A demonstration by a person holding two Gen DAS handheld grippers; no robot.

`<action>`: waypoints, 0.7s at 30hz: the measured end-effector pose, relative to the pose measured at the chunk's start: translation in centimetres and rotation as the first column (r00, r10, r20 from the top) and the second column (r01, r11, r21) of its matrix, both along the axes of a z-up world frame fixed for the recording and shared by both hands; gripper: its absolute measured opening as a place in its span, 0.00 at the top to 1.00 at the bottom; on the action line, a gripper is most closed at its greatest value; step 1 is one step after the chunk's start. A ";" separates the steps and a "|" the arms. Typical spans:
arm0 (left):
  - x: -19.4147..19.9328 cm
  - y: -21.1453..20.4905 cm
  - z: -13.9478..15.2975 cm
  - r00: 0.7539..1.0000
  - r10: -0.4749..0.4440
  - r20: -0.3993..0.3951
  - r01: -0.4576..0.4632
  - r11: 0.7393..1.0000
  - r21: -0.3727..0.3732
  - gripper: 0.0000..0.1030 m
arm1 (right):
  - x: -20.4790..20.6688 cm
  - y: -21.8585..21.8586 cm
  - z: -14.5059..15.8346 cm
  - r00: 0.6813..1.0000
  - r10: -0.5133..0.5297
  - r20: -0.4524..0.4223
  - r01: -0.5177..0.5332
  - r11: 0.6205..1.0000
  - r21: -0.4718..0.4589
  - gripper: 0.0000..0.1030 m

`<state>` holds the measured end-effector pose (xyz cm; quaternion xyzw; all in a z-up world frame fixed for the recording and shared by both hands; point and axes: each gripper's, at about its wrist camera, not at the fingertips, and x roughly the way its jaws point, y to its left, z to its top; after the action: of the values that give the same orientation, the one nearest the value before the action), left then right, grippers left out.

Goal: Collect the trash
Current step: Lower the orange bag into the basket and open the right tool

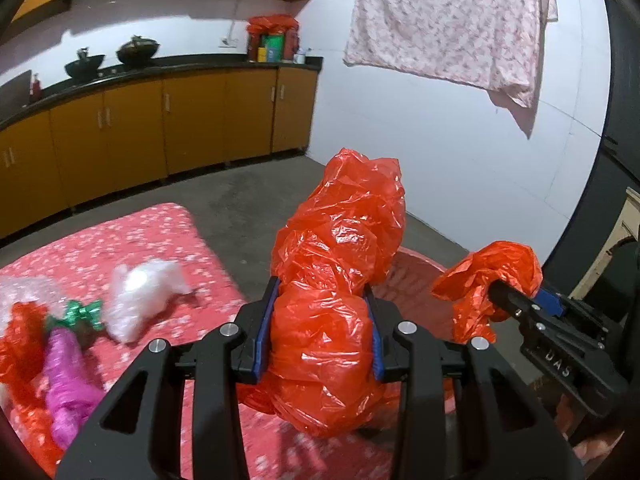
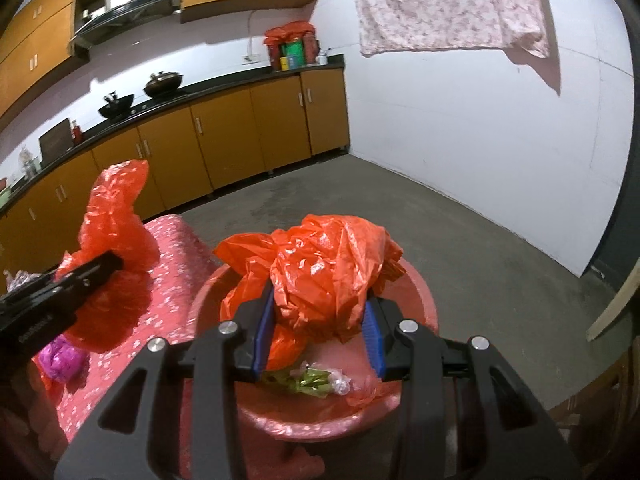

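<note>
A crumpled orange bag [image 1: 332, 280] is kept pinched in the left gripper [image 1: 322, 330] just beside the pink basin [image 2: 416, 292], while another orange wad [image 2: 324, 276] is clamped by the right gripper [image 2: 318, 338] right over it, probably so both get dropped in.

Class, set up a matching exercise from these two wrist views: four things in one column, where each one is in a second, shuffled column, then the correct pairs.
Things:
1. orange plastic bag
2. pink basin
3. white plastic wad
4. floral cloth

Places:
A. hanging by the white wall
B. lying on the pink tablecloth
C. clamped in the left gripper
D. under the right gripper

Pairs: 1-C, 2-D, 3-B, 4-A
</note>
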<state>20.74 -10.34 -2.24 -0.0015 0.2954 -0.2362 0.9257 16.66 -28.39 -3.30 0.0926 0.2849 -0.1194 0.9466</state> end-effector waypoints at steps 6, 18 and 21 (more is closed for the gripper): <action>1.2 -2.2 -1.1 0.999 -0.037 -0.027 0.037 0.999 0.008 0.63 | 1.1 -1.7 -0.9 0.999 -0.034 -0.005 0.035 0.999 0.030 0.63; 2.4 -4.9 -2.8 0.995 -0.080 -0.059 0.083 0.996 0.038 0.63 | 2.4 -3.5 -3.0 0.998 -0.056 -0.021 0.057 0.997 0.057 0.63; 2.5 -5.4 -3.1 0.994 -0.088 -0.066 0.091 0.995 0.043 0.63 | 2.8 -3.4 -3.0 0.998 -0.055 -0.020 0.056 0.997 0.059 0.63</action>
<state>23.29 -15.75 -5.35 0.0255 0.3300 -0.2704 0.9041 19.50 -31.78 -6.29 0.1275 0.2943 -0.1379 0.9371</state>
